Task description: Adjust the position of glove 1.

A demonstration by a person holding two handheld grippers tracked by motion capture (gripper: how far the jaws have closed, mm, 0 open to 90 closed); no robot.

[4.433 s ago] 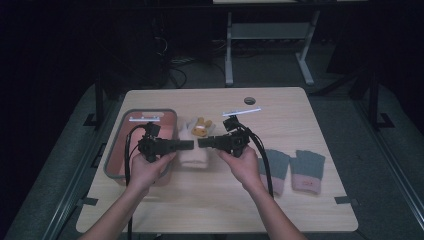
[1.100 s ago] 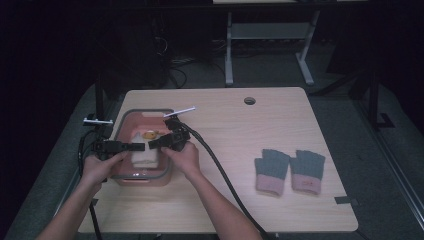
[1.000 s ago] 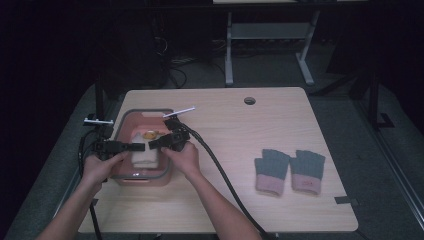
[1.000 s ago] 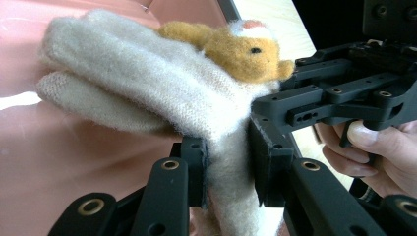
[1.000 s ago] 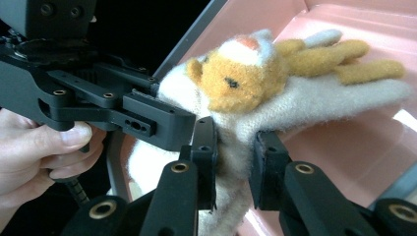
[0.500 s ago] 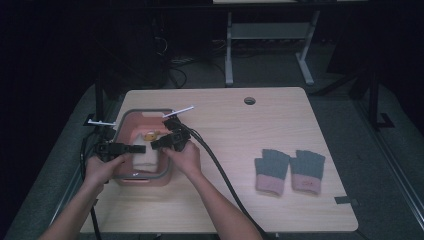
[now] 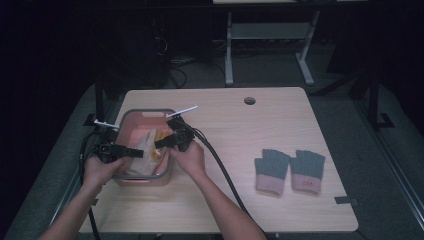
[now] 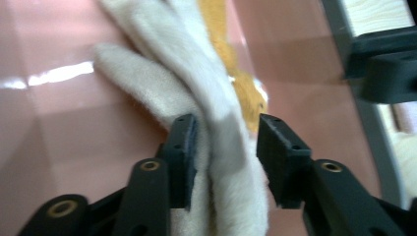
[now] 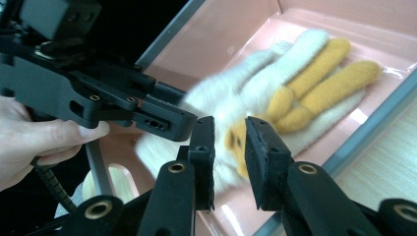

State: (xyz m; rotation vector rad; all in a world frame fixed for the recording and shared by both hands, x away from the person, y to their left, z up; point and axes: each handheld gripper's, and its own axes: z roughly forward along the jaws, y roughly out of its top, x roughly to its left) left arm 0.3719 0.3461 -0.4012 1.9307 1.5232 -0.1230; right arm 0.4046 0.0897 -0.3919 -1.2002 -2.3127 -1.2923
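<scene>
From the high view, a pink tub (image 7: 131, 120) sits at the left of the counter (image 7: 240, 130), with a white and yellow glove (image 7: 149, 150) lying inside it. The left gripper (image 7: 134, 153) reaches into the tub from the left, the right gripper (image 7: 161, 143) from the right, both over the glove. A pair of grey gloves (image 7: 290, 171) lies well apart at the right.

In the left gripper view, the left gripper (image 8: 225, 147) has just been opening; its fingers stand apart with the white part of the glove (image 8: 172, 78) between them, touching one finger only.

In the right gripper view, the right gripper (image 9: 230, 147) holds its fingers a little apart in front of the glove (image 9: 295, 73), clamping nothing visible. The left gripper (image 9: 169, 118) lies just beside.
</scene>
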